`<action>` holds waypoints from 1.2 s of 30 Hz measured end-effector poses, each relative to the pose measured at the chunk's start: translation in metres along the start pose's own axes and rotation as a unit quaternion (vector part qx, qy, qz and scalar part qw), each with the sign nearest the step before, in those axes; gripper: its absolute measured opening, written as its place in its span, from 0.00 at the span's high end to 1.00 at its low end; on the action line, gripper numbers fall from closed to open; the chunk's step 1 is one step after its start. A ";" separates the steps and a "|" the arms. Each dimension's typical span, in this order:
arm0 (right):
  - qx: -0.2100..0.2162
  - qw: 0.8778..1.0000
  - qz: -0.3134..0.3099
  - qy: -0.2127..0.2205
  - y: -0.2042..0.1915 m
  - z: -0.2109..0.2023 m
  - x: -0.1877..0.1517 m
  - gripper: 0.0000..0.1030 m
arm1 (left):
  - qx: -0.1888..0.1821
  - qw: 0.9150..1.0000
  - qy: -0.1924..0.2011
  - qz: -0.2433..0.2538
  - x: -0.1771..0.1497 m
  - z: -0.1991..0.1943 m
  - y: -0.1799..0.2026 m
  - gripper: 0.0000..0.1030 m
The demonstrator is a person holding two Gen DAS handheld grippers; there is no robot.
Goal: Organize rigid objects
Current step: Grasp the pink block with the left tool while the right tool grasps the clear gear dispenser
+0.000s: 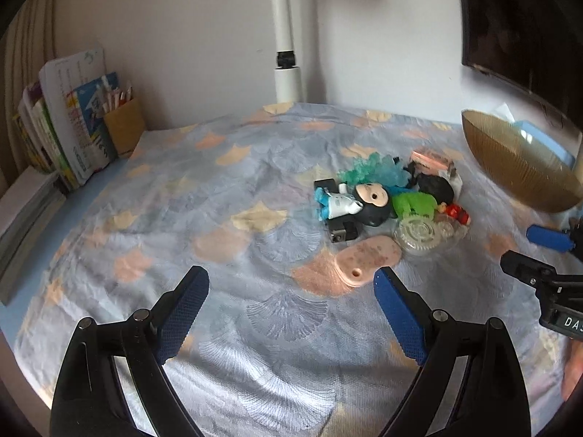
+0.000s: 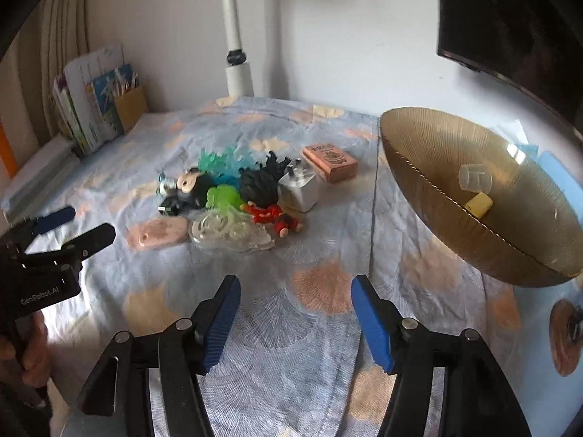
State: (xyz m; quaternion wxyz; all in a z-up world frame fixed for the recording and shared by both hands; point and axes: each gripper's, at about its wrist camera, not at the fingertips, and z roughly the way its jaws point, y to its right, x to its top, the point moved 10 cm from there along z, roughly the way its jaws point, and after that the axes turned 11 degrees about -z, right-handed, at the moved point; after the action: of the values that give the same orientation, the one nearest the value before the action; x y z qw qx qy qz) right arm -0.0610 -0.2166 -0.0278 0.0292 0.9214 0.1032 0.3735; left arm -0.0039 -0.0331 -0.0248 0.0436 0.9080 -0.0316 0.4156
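Note:
A pile of small rigid things lies mid-table: a black-headed figure (image 1: 359, 204) (image 2: 189, 184), a green toy (image 2: 222, 196), a red figure (image 2: 277, 216), a clear gear piece (image 1: 419, 235) (image 2: 226, 231), a pink flat piece (image 1: 368, 256) (image 2: 158, 233), a white cube (image 2: 300, 189) and a pink box (image 2: 329, 163). A gold bowl (image 2: 455, 225) (image 1: 510, 174) at the right holds a clear cup (image 2: 475, 177) and a yellow piece (image 2: 479, 204). My left gripper (image 1: 291, 287) is open and empty, just short of the pink piece. My right gripper (image 2: 295, 291) is open and empty, in front of the pile.
The table wears a blue cloth with orange patches (image 2: 255, 327). Books and a pencil holder (image 1: 124, 127) stand at the back left. A white lamp post (image 1: 286, 54) rises at the back. A dark monitor (image 2: 517, 25) hangs at the upper right.

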 end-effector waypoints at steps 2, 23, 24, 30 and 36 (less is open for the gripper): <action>-0.009 1.000 -0.017 0.003 -0.004 -0.001 0.002 0.40 | 0.004 1.000 -0.003 0.016 -0.003 0.001 0.005 0.11; 0.141 0.985 -0.031 -0.092 -0.022 0.037 0.020 0.44 | -0.165 0.971 -0.146 0.098 -0.006 0.039 0.046 0.56; 0.148 0.984 -0.033 -0.094 -0.023 0.042 0.019 0.44 | -0.171 0.969 -0.149 0.096 -0.006 0.041 0.047 0.56; 0.158 0.983 -0.020 -0.091 -0.018 0.063 0.027 0.43 | -0.213 0.957 -0.165 0.111 -0.012 0.047 0.069 0.49; 0.167 0.980 -0.071 -0.080 -0.045 0.058 0.026 0.46 | -0.216 0.955 -0.165 0.116 -0.013 0.046 0.071 0.48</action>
State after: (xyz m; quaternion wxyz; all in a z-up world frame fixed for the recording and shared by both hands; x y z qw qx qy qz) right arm -0.0098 -0.1656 -0.0574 -0.0903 0.9306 0.2267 0.2726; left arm 0.0157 -0.1088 -0.0607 0.1849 0.9229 -0.2323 0.2453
